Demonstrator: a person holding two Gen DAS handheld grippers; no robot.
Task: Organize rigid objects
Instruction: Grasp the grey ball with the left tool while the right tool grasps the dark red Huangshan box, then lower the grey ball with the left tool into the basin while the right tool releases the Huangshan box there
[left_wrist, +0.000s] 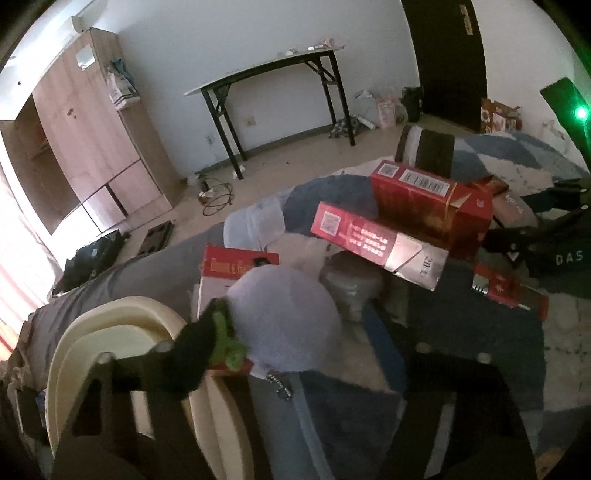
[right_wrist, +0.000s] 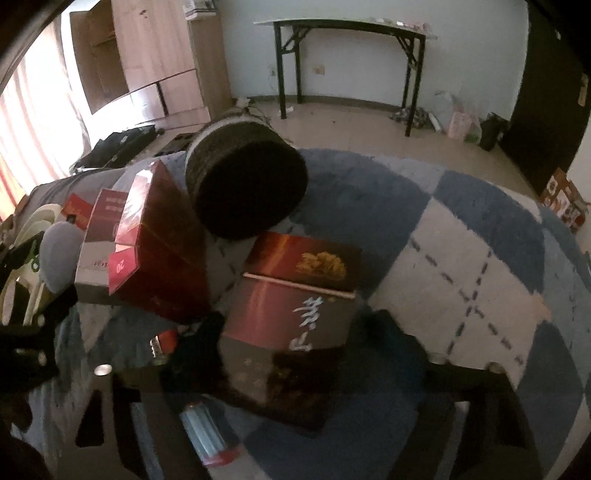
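Cardboard dominates the pile: your right gripper (right_wrist: 295, 354) has its jaws set either side of a dark red-brown box (right_wrist: 295, 295) with pale characters on its face, and by the look of it the box is clamped, though the right finger is mostly hidden behind it, so treat the hold as probable only. That box sits low on the blue-and-white rug (right_wrist: 461, 240), just beside a tilted stack of red cartons (right_wrist: 159, 251) and in front of a round black tin (right_wrist: 247, 184) lying on its side. Your left gripper (left_wrist: 258, 332) is closed around a pale grey rounded object (left_wrist: 284, 314) with a green trim and a small bead chain hanging below; it hangs above the cream basin (left_wrist: 122, 332) and in front of a red-and-white carton (left_wrist: 229, 266). Main risk, in my judgement: the red cartons lean on one another with edges overhanging, so any sideways drag of the held box could knock the stack over. The tin, resting on its curved wall, could roll if bumped. Glossy card may also slip if the grip is off-centre. A blue-capped tube (right_wrist: 210, 435) lies below the right gripper; mind it when lowering.
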